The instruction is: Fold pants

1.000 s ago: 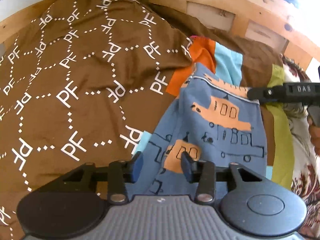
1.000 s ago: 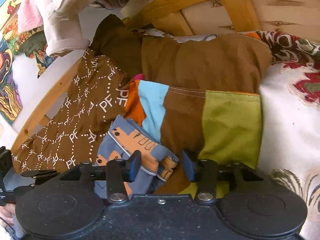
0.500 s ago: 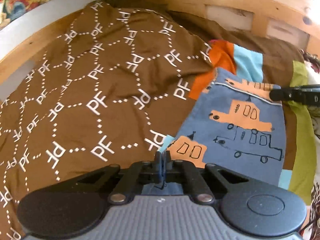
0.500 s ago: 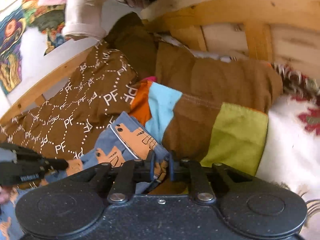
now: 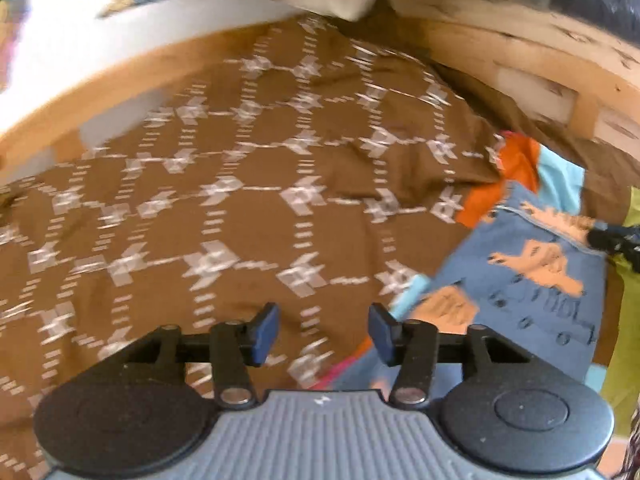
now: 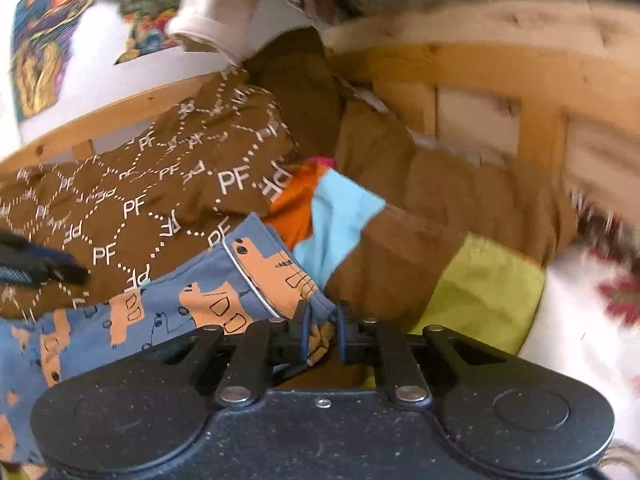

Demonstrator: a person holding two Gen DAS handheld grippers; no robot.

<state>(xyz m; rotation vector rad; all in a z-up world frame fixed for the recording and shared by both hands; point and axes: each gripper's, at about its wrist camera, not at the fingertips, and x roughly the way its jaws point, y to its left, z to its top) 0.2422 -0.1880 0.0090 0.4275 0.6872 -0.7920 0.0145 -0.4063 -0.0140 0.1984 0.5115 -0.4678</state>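
Observation:
The pants (image 5: 532,280) are blue with orange truck prints and lie on a brown blanket at the right of the left wrist view. My left gripper (image 5: 323,332) is open and empty, over the blanket just left of the pants. My right gripper (image 6: 323,334) is shut on the pants' edge (image 6: 240,292) and shows at the far right of the left wrist view (image 5: 612,240). The left gripper's tip (image 6: 40,264) shows at the left of the right wrist view.
A brown blanket with white PF print (image 5: 240,208) covers the bed. A patchwork cover (image 6: 480,292) in orange, light blue, brown and green lies under the pants. A wooden bed frame (image 6: 460,64) runs behind. Pale clothing (image 6: 248,4) hangs above.
My left gripper has opened, let go of the pants and moved left over the blanket. My right gripper stays shut on the pants' edge.

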